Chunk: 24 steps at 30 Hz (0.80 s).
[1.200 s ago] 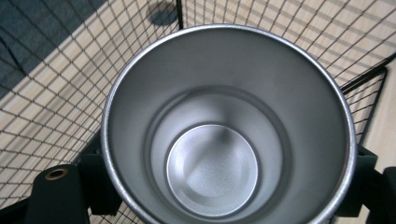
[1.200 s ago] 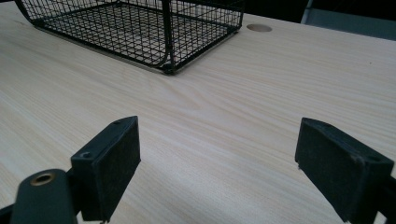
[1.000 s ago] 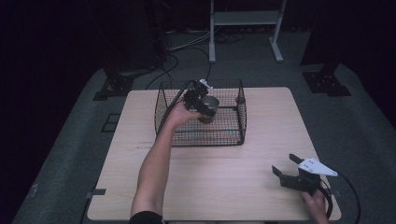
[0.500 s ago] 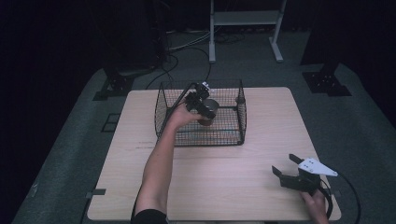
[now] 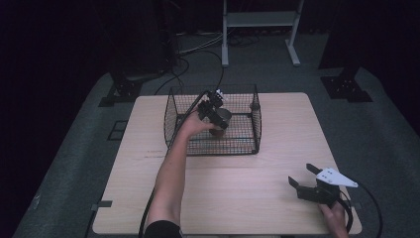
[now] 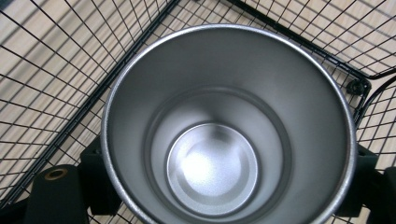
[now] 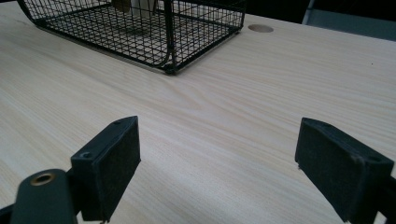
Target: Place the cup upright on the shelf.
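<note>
Steel cup [image 6: 224,140] empty, left claw [image 5: 214,113] gripping, inside wire basket [image 5: 173,114]

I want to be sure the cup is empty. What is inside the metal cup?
Nothing: the metal cup shows a bare steel wall and bottom. Around it lies the wire basket. The basket floor directly beneath the cup is covered.

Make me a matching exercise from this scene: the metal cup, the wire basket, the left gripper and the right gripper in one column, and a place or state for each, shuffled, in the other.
Things:
1. metal cup
2. wire basket
3. left gripper
4. right gripper

Places or states:
A. jaws wide open with nothing between them, low over the table's near right corner
B. black mesh, standing on the far half of the table
C. empty inside, held between two jaws
D. clamped on the cup, inside the basket

Pairs: 1-C, 2-B, 3-D, 4-A
</note>
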{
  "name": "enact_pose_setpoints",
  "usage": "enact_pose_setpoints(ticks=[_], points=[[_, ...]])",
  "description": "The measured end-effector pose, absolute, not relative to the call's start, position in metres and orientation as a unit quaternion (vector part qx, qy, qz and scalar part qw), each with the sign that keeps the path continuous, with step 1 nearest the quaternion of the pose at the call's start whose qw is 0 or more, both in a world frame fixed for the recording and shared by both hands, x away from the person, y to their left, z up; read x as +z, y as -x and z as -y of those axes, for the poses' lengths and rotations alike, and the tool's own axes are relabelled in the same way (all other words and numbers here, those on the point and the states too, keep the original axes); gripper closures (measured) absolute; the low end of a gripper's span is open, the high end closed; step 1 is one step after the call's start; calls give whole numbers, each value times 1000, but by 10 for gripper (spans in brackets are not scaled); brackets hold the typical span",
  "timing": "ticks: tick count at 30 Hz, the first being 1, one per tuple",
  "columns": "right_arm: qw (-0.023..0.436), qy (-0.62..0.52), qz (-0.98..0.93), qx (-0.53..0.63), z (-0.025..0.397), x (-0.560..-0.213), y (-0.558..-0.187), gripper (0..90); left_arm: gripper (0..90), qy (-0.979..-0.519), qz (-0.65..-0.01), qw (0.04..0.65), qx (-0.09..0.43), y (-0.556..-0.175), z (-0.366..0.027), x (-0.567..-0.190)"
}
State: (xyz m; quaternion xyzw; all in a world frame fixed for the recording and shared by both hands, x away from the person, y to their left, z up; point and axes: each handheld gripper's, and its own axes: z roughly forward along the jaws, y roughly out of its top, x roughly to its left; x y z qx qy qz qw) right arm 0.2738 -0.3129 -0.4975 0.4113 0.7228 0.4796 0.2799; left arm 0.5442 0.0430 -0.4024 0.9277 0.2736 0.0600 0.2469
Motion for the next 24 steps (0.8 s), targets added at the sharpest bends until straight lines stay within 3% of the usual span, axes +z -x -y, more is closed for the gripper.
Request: enact_pose_setpoints(ticks=[24], points=[[281, -409, -724, 480, 313, -498, -274, 134, 176, -935, -277, 217, 41, -549, -43, -415]])
